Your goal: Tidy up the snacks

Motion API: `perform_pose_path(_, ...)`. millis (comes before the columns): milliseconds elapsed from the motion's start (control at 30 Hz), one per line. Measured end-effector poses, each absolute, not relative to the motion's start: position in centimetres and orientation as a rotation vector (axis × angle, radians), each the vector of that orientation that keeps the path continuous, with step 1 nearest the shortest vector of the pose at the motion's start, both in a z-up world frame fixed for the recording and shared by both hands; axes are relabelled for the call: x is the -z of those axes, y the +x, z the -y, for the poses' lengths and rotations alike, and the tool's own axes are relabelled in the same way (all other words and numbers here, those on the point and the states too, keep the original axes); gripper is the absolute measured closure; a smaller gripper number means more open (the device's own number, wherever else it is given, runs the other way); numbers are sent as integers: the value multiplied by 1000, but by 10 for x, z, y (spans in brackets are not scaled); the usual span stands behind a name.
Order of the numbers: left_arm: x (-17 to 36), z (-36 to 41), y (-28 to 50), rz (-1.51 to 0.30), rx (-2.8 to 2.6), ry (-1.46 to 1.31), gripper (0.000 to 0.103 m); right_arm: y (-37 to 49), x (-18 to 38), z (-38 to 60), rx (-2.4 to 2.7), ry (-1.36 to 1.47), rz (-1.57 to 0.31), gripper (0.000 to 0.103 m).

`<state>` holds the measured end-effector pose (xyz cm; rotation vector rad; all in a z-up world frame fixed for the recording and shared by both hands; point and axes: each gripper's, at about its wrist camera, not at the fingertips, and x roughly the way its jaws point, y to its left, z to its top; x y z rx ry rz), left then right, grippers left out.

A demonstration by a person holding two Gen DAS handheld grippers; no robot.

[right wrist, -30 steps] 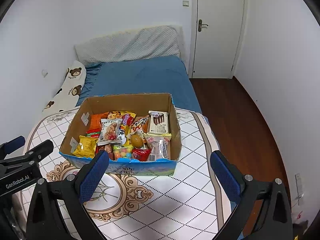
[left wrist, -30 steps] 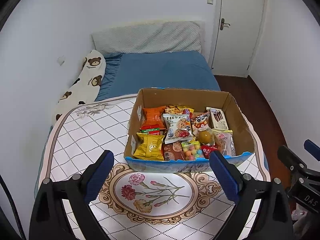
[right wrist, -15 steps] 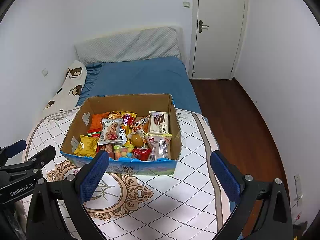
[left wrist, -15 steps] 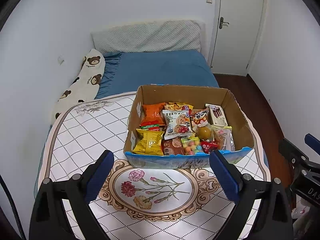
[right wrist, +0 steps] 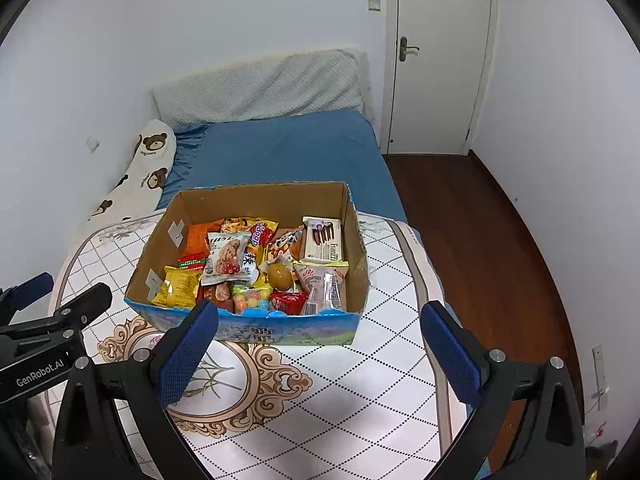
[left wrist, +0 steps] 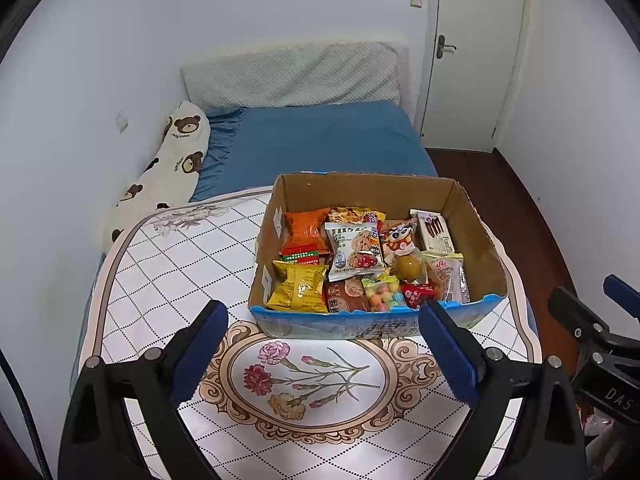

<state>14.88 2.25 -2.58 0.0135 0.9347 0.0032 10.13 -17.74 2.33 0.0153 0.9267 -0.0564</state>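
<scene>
A cardboard box [left wrist: 362, 190] with a blue front wall stands on the table and holds several snack packets: a yellow bag [left wrist: 297, 286], an orange bag [left wrist: 306, 227], a cookie packet [left wrist: 354, 246], a wafer pack [left wrist: 434, 231]. It also shows in the right wrist view [right wrist: 256, 197]. My left gripper [left wrist: 324, 350] is open and empty, held back from the box's front wall. My right gripper [right wrist: 318, 350] is open and empty, also short of the box. Each gripper shows at the edge of the other's view.
The table [left wrist: 168, 264] has a white diamond-pattern cloth with a flower medallion [left wrist: 308, 376]. Behind it is a blue bed [left wrist: 316, 140] with a bear-print pillow [left wrist: 168, 172]. A white door [right wrist: 440, 56] and wooden floor [right wrist: 472, 216] lie to the right.
Both grippers have drawn back and risen slightly from the box, so it sits a little higher in both views. Both stay open and the snacks have not moved.
</scene>
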Motion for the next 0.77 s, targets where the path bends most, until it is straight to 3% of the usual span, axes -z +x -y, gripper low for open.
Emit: perform_pose_path(767, 18, -18, 144, -908, 2, 29, 5, 104, -25, 184, 56, 19, -921, 0)
